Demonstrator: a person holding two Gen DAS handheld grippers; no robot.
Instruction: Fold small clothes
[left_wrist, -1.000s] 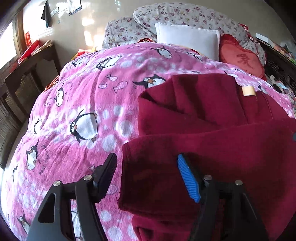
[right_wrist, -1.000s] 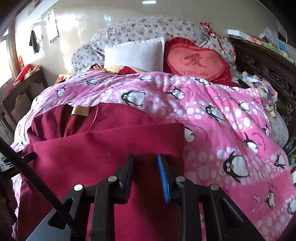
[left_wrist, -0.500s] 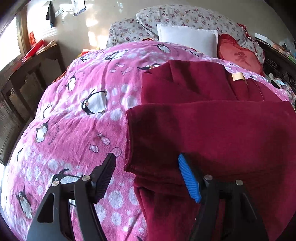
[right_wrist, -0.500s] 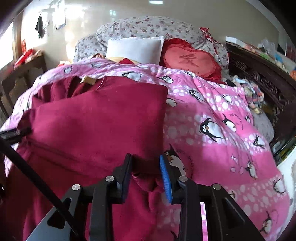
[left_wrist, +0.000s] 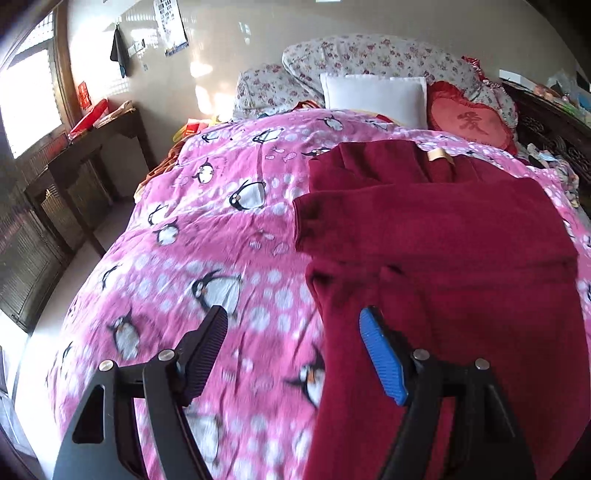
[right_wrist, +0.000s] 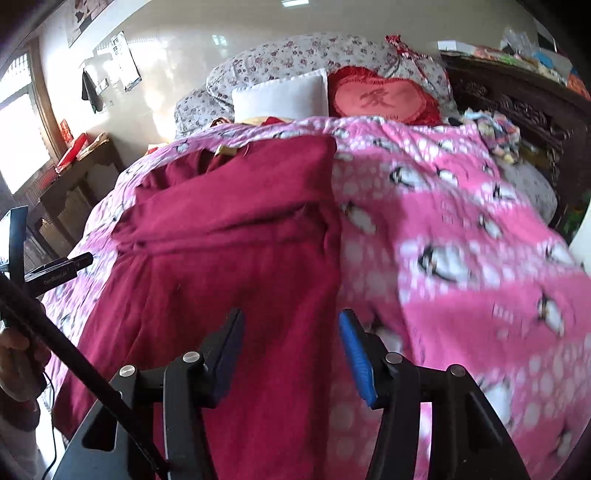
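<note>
A dark red fleece garment (left_wrist: 436, 236) lies on the pink penguin blanket (left_wrist: 207, 236), its lower part folded up over the upper part with a tan neck label (left_wrist: 437, 156) showing. It also shows in the right wrist view (right_wrist: 229, 236). My left gripper (left_wrist: 293, 347) is open and empty, hovering over the garment's near left edge. My right gripper (right_wrist: 290, 350) is open and empty above the garment's near right edge. The garment's near end hangs over the bed edge.
A white pillow (left_wrist: 373, 98), a red heart cushion (left_wrist: 469, 123) and floral bedding (left_wrist: 369, 59) lie at the head. A dark wooden side table (left_wrist: 77, 155) stands left of the bed. A carved dark headboard shelf with clutter (right_wrist: 517, 96) stands right.
My right gripper has opened and let go of the garment's folded edge. Both grippers have pulled back toward the foot of the bed, and the fold now lies flat.
</note>
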